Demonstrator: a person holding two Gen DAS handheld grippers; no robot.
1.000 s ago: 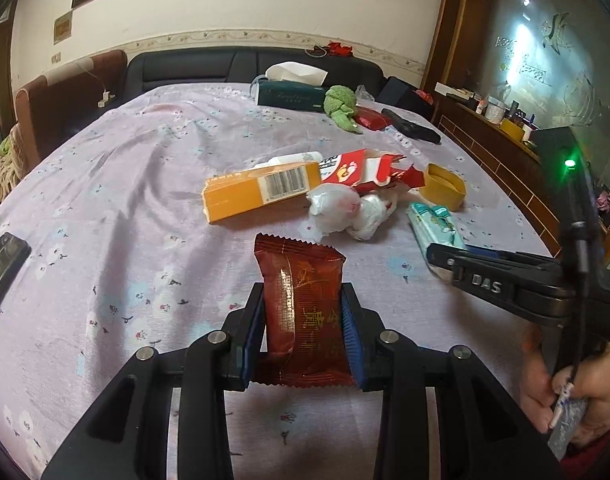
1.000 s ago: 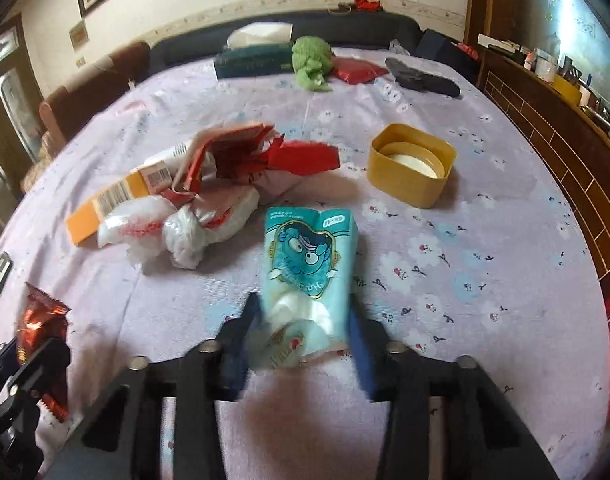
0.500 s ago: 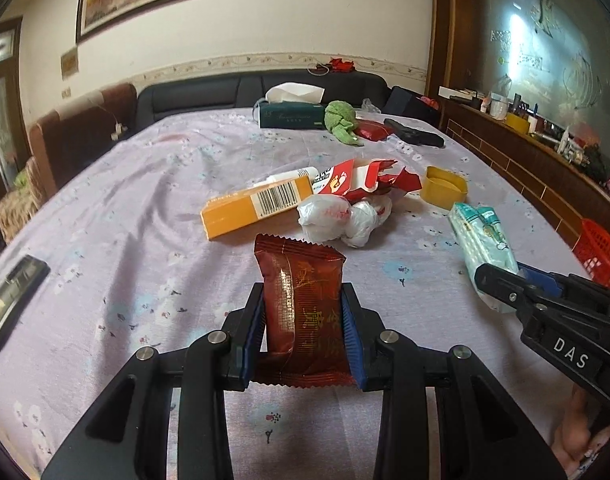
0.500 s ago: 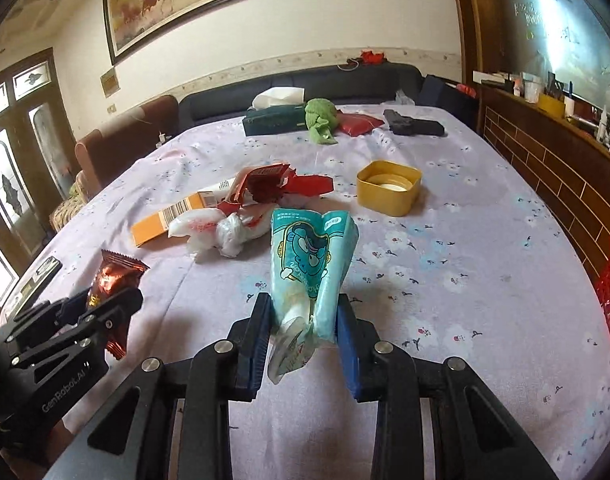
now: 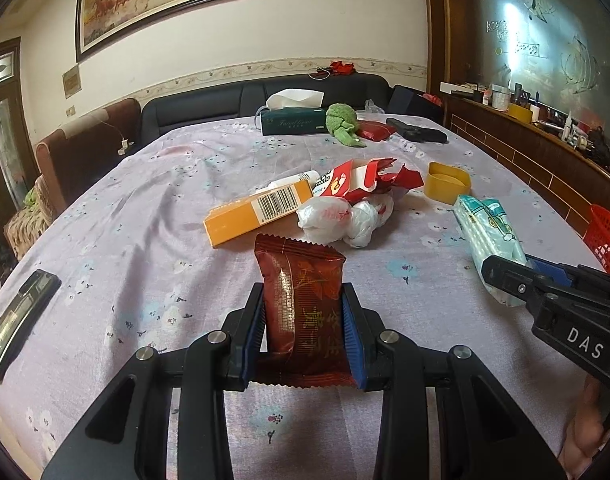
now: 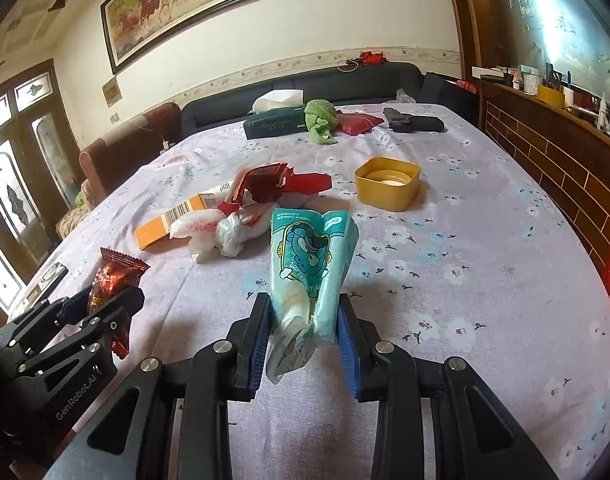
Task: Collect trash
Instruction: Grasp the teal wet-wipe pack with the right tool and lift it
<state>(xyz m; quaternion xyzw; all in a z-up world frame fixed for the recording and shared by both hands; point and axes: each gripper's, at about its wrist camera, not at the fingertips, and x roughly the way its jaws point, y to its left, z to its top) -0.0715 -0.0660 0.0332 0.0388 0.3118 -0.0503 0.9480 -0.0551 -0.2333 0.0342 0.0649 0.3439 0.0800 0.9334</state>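
Note:
My left gripper (image 5: 303,312) is shut on a dark red snack wrapper (image 5: 301,288) and holds it above the table; it also shows in the right wrist view (image 6: 115,280). My right gripper (image 6: 305,320) is shut on a teal tissue pack (image 6: 311,264), which also shows at the right of the left wrist view (image 5: 489,232). On the table ahead lie an orange box (image 5: 257,210), a crumpled white plastic bag (image 5: 345,218), a torn red carton (image 5: 365,178) and a yellow lid (image 5: 447,182).
A red basket (image 5: 607,240) stands off the table's right edge. At the far end are a green tissue box (image 5: 293,120), a green cloth (image 5: 343,122), a red packet (image 5: 375,131) and a black object (image 5: 417,134). A dark remote (image 5: 19,324) lies at the left edge.
Both grippers rose and tilted up with their loads. The right gripper closed on the tissue pack and lifted it off the table.

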